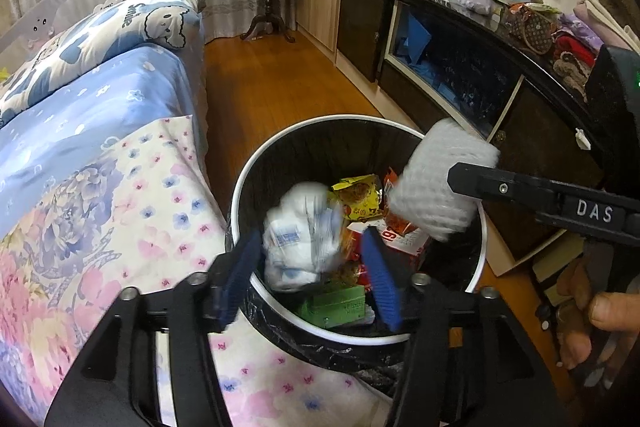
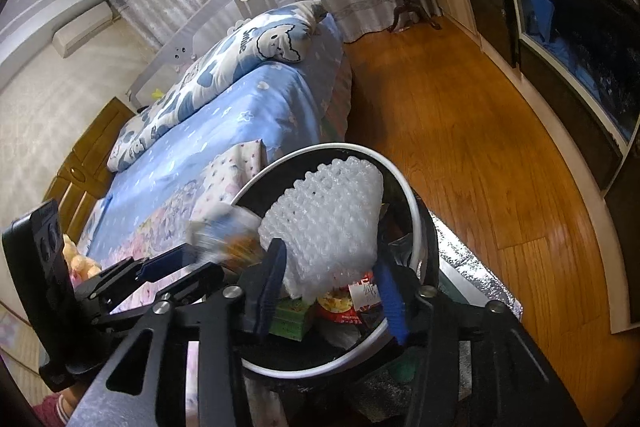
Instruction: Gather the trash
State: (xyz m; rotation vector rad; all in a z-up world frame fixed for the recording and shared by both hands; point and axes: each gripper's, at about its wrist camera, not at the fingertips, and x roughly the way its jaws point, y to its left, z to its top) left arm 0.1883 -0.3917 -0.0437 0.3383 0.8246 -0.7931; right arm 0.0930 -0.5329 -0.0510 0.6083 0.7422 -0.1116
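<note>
Both grippers stand part-open over the round white-rimmed black bin (image 1: 478, 259) at lower centre: left gripper (image 1: 310, 269) around blurred white crumpled packaging (image 1: 300, 239), right gripper (image 2: 330, 283) around white bubble wrap (image 2: 328, 219), neither visibly clamped.

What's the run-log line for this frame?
left hand-held gripper: open, blurred white wrapper between fingers | right hand-held gripper: open, bubble wrap between fingers | both over trash bin
</note>
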